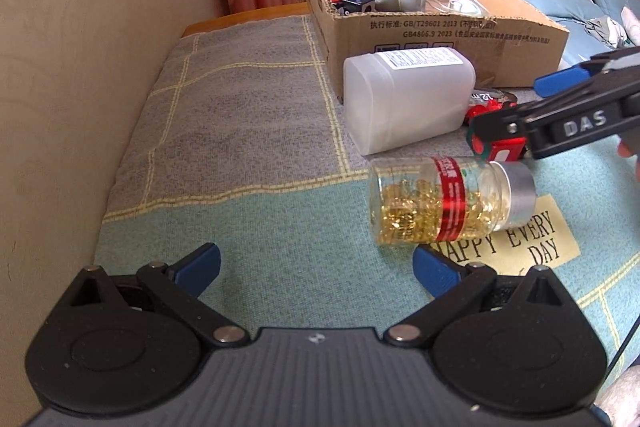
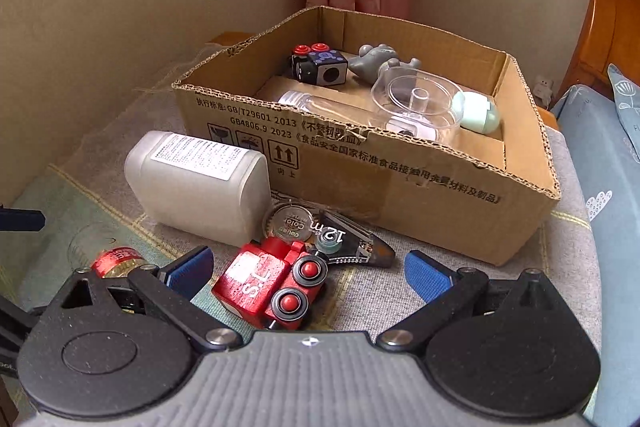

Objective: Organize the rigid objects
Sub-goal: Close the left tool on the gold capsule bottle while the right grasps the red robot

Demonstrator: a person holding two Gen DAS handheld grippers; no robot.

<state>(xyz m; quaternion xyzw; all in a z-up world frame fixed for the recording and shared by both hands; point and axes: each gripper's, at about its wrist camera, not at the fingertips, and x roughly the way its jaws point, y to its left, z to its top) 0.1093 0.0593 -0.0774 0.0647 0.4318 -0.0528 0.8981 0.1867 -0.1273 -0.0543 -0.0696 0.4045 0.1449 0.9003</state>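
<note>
Toy train (image 2: 272, 283) lies between the spread right tongs (image 2: 308, 271), maybe untouched; the left tongs (image 1: 316, 267) are spread too.

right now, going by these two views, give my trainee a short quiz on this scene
1. True or false: the capsule bottle lies on its side outside the cardboard box.
2. Which thing sits between the right claw fingers? A) red toy train B) white plastic jar C) correction tape
3. Fill in: both claws, including the left claw, are ____ and hold nothing.

Key: 1 true; 2 A; 3 open
</note>
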